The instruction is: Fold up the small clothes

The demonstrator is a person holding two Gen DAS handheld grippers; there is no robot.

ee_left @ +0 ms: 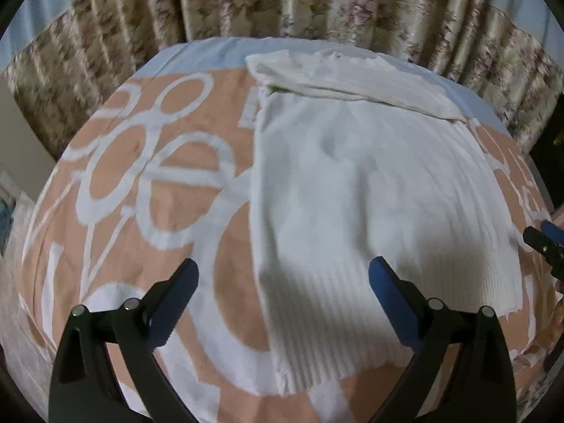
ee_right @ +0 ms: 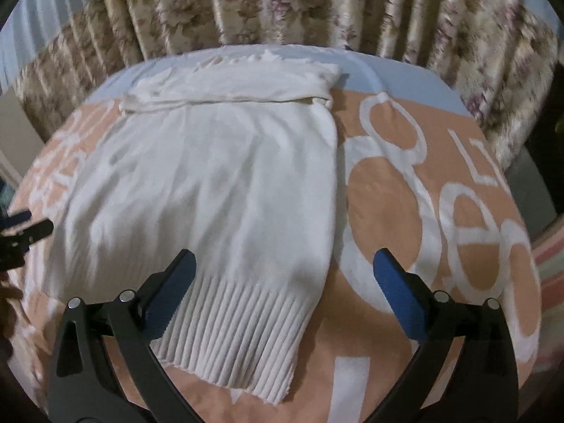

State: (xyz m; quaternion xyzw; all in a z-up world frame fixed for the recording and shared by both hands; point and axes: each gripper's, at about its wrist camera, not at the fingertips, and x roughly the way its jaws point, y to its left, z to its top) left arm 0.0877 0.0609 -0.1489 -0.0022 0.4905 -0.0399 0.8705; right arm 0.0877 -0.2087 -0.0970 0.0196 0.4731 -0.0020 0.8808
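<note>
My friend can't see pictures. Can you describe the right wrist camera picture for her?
A white ribbed sweater lies flat on a peach and white patterned blanket, its top part folded over. The right gripper hangs open above its hem, holding nothing, and flowery curtains hang behind.

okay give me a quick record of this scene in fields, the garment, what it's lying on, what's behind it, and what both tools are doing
garment: white knit sweater, flat, ribbed hem nearest, far end folded over
surface: peach blanket with white circles
background: floral curtain
left tool: open, holding nothing, over the sweater's left edge
right tool: open, holding nothing, over its right edge
</note>
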